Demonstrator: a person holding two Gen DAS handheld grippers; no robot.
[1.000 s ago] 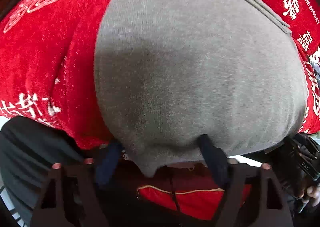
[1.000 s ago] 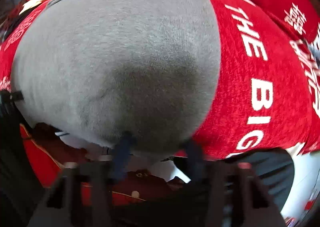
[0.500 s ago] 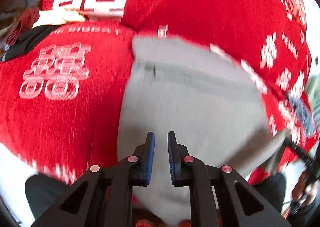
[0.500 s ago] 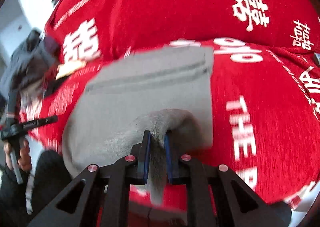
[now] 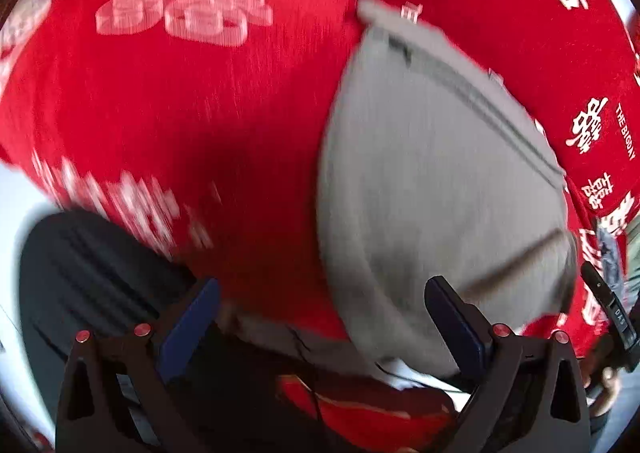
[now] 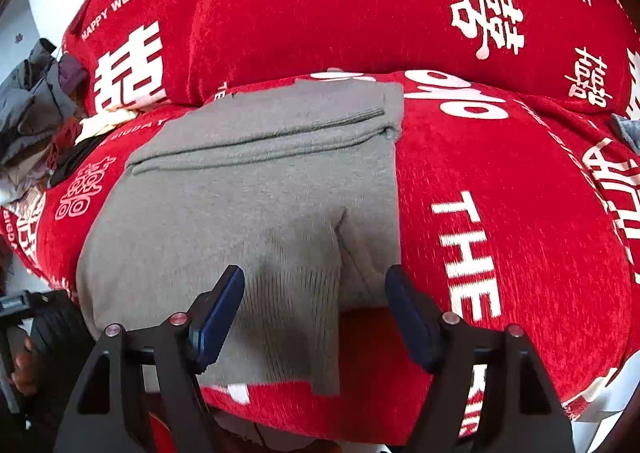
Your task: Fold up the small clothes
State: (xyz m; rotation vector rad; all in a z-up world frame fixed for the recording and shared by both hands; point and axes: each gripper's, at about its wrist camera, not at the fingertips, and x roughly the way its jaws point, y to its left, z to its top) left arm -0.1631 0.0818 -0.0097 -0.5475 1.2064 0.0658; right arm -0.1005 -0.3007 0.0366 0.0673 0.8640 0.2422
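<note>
Right wrist view: a grey garment (image 6: 256, 189) lies spread on a red cover printed with white wedding characters (image 6: 500, 181), which drapes what looks like a cushioned seat rather than a tabletop. Its waistband runs across the far edge. A ribbed flap of the same grey cloth lies folded over the near part of the garment and reaches the seat's near edge. The right gripper (image 6: 314, 307) hangs just above this flap; its jaws have just been opening and now stand released, the cloth lying below them and not pinched by either pad.

In the blurred left wrist view, the left gripper (image 5: 320, 323) hovers over the garment's left near corner, where grey cloth meets red cover. Its jaws too have just been opening and stand spread wide, grasping nothing. At that view's right edge, the person's hand (image 5: 604, 377) shows on the handle of the other tool.

Judging from how the cloth lies, one fold is laid and both tools have let go of it. The garment is still broad and flat, so further folds to bring it to a compact bundle appear to be left. A heap of other clothes (image 6: 32, 113) sits at the far left, seemingly waiting.
</note>
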